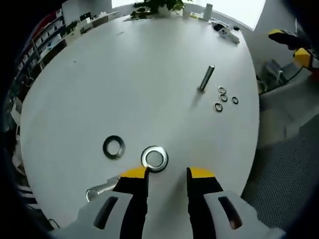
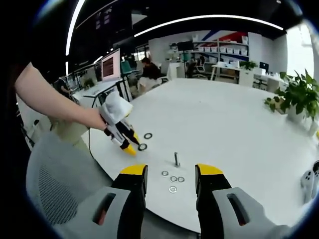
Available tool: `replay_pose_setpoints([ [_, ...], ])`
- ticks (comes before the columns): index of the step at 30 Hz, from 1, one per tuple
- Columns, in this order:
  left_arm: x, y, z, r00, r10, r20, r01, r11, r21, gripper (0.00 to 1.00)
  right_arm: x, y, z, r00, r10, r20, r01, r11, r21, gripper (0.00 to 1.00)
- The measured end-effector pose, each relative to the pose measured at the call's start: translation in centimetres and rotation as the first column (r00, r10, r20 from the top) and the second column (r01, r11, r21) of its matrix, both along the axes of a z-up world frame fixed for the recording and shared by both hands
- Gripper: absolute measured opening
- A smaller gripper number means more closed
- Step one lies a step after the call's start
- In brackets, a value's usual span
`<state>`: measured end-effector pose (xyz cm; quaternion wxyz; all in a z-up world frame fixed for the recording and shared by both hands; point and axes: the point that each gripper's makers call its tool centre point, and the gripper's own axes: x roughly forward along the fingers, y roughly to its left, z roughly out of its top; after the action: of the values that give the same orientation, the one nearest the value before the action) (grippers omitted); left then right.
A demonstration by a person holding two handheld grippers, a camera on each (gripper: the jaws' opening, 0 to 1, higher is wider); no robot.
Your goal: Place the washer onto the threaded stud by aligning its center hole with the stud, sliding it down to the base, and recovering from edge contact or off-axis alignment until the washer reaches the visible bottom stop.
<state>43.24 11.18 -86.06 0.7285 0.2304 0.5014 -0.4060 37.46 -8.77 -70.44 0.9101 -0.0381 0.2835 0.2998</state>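
Note:
A threaded stud (image 1: 206, 78) stands upright on the white round table (image 1: 124, 74), with several small washers (image 1: 223, 98) lying just beside it. Two large washers (image 1: 113, 147) (image 1: 154, 158) lie flat close to my left gripper (image 1: 168, 174), which is open, its left jaw tip at the edge of the nearer washer. In the right gripper view my right gripper (image 2: 171, 172) is open and empty, hovering at the table edge in front of the stud (image 2: 176, 159) and the small washers (image 2: 173, 179). A hand holds the left gripper (image 2: 132, 148) beside the large washers (image 2: 142, 147).
A metal bolt-like piece (image 1: 99, 190) lies under my left jaw near the table edge. A potted plant (image 1: 154, 6) and small white items (image 1: 227, 32) stand at the far side. Another plant (image 2: 299, 97) and a controller (image 2: 309, 181) sit to the right. A mesh chair (image 2: 55, 184) stands close by.

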Motion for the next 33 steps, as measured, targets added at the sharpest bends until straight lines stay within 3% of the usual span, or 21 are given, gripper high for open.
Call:
replay_pose_setpoints([
  [12, -0.1, 0.0, -0.5, 0.999, -0.052, -0.004, 0.052, 0.998, 0.032, 0.27, 0.0, -0.2, 0.0, 1.0, -0.002, 0.003, 0.002, 1.0, -0.008, 0.4],
  [14, 0.0, 0.0, -0.4, 0.997, -0.074, 0.017, 0.074, 0.997, 0.039, 0.27, 0.0, -0.2, -0.1, 1.0, -0.003, 0.003, 0.003, 1.0, -0.009, 0.4],
  [33, 0.5, -1.2, -0.3, 0.99, -0.136, 0.024, 0.135, 0.991, 0.023, 0.3, 0.0, -0.3, -0.1, 1.0, -0.002, 0.008, 0.002, 1.0, -0.02, 0.4],
])
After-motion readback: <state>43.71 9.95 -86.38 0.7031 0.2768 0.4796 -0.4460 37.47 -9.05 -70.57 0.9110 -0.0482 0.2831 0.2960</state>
